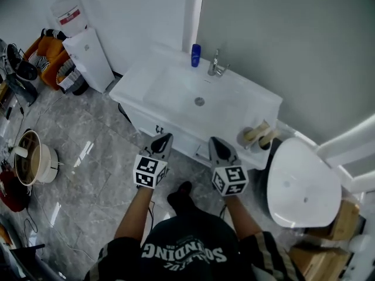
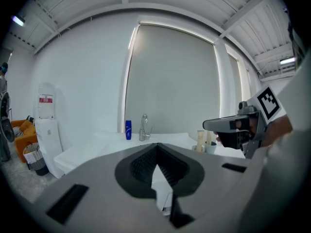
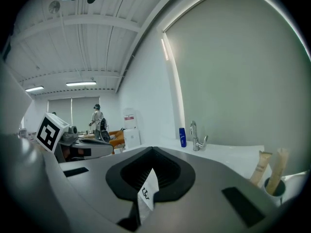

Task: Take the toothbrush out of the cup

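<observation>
A white cup [image 1: 258, 139] with two pale upright items in it stands at the front right corner of the white sink counter [image 1: 176, 92]; which of them is the toothbrush I cannot tell. Both grippers hover in front of the counter, short of its front edge. My left gripper [image 1: 163, 139] is shut and empty. My right gripper [image 1: 217, 146] is shut and empty, left of the cup and apart from it. In the left gripper view the cup [image 2: 210, 147] sits behind the right gripper [image 2: 208, 125]. In the right gripper view the cup [image 3: 277, 187] is at the far right.
A blue bottle [image 1: 195, 55] and a faucet [image 1: 215, 64] stand at the back of the basin. A white toilet [image 1: 302, 183] is to the right. A water dispenser [image 1: 88, 54], an orange basket [image 1: 50, 54] and a round pot [image 1: 32, 157] are on the left floor.
</observation>
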Demonstrator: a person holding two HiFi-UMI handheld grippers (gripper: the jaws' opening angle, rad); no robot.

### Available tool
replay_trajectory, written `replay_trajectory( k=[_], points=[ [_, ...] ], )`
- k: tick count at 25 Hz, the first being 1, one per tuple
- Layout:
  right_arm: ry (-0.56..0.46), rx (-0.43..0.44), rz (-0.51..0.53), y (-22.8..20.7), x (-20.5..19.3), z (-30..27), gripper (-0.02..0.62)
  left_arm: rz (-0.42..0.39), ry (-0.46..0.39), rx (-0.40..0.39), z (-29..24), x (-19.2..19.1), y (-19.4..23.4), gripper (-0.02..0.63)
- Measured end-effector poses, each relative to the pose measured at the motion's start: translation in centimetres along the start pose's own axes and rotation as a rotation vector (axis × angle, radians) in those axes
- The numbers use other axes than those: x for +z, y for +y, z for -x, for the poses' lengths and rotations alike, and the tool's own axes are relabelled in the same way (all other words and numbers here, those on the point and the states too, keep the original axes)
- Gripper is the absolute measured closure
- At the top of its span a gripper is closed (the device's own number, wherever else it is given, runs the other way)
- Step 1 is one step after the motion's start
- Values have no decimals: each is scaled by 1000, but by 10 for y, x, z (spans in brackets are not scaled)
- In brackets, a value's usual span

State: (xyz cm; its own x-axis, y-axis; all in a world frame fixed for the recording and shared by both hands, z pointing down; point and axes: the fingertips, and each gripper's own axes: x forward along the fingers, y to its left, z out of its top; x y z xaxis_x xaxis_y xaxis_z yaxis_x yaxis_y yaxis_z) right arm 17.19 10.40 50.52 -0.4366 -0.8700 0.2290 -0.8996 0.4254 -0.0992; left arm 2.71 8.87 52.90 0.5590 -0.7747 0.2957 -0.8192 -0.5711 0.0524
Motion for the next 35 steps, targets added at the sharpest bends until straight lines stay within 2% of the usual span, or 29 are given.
replay_trajectory(
  k=[4,9,12,17,24,30,35],
  points=[
    [-7,4,-18,-14,19,-53,600,-7,0,-11,-38,20,34,607],
    [-41,53,1,-14,41,-102,600,-16,-2,-17,-69,41,71,607],
    [-43,75,-7,-12,48,-119,600,-19,-11,-17,-81,52,89,607],
    [-39,57,7,-18,51,-131,598,-17,-27,-48,-109,67,98,607],
    [-85,-35,-57,-46,57,-143,600,-83,-32,-196,-159,87,96,607],
    [-113,-241,-89,-79,68,-150,599,-153,-20,-373,-202,103,88,607],
    [-137,-361,-123,-92,74,-149,600,-165,-13,-488,-215,109,80,607]
  ],
)
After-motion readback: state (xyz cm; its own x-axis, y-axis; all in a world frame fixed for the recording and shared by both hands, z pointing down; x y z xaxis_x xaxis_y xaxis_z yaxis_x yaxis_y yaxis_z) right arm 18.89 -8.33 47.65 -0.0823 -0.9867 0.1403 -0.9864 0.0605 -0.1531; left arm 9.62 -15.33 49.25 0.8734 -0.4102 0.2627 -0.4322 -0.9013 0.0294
